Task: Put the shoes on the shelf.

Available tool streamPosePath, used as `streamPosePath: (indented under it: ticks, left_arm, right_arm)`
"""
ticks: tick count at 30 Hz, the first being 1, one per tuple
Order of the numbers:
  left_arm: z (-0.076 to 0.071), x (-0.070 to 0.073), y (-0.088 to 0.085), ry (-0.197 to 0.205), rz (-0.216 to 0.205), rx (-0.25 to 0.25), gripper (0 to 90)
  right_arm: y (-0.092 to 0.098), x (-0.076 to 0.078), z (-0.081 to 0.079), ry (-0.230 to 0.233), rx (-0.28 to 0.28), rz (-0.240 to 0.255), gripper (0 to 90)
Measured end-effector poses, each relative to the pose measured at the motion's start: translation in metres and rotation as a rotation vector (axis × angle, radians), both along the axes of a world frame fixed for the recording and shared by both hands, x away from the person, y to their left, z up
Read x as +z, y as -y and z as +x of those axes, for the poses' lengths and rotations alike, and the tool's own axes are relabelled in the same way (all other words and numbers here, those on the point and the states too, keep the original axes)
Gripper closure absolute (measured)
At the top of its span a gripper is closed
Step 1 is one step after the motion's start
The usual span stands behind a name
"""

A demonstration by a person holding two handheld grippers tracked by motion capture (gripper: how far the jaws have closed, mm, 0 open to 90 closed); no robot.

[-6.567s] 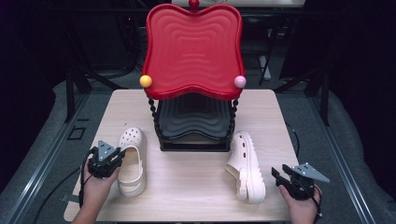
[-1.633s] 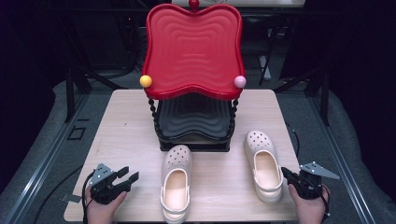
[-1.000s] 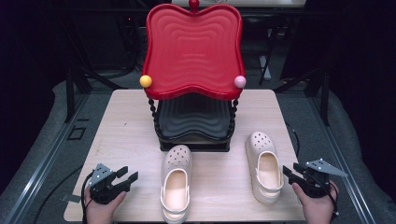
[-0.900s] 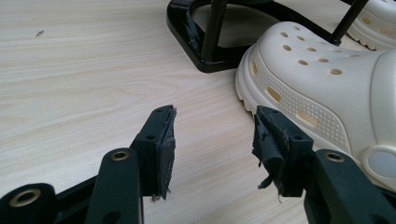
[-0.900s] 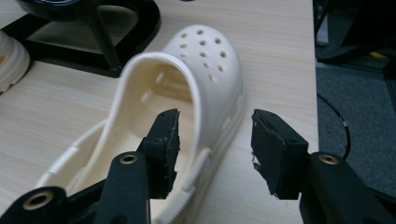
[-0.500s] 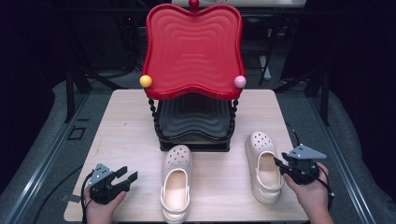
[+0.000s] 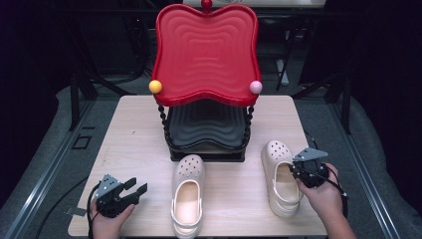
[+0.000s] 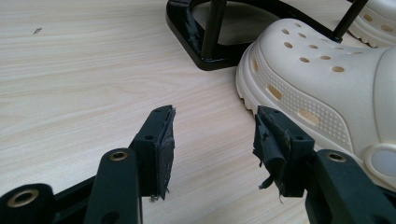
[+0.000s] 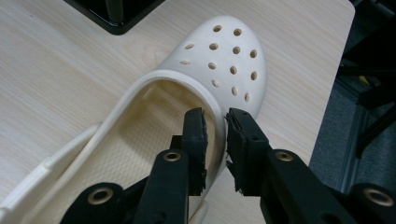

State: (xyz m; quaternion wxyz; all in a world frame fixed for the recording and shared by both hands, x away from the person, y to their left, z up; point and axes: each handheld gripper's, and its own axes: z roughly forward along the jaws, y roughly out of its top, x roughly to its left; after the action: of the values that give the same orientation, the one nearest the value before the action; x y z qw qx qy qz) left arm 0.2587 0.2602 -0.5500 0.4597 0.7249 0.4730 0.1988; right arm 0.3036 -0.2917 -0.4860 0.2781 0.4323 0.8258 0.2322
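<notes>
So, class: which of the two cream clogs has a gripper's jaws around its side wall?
The right-hand clog, by the table's right edge: the right gripper straddles its side wall. The middle clog lies untouched.

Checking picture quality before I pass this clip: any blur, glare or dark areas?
High view: table evenly lit, surroundings nearly black, soft glare on the red tray. Left gripper view: sharp, shoe bright. Right gripper view: shoe sharp, floor dim.

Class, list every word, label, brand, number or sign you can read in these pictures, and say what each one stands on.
None can be read: no text shows on the two cream clogs, the red tray rack, the wooden table or either hand-held gripper.
The round strap rivet on the middle clog looks blank.
</notes>
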Motion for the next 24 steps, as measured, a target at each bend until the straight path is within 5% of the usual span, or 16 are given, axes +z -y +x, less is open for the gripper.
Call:
streamPosePath:
  ticks: [9, 12, 24]
  left_arm:
    - [0.0002, -0.0006, 0.0004, -0.002, -0.003, 0.002, 48.1]
    - [0.0002, -0.0007, 0.0008, -0.001, -0.002, 0.001, 48.1]
    - [0.0001, -0.0011, 0.0016, -0.003, -0.002, 0.000, 48.1]
  right_arm:
    - [0.0008, -0.0007, 0.0032, -0.018, 0.007, -0.014, 81.2]
    - [0.0007, -0.0057, 0.0053, -0.036, 0.009, -0.057, 81.5]
    - [-0.0018, -0.0021, -0.0003, -0.011, -0.008, -0.070, 83.7]
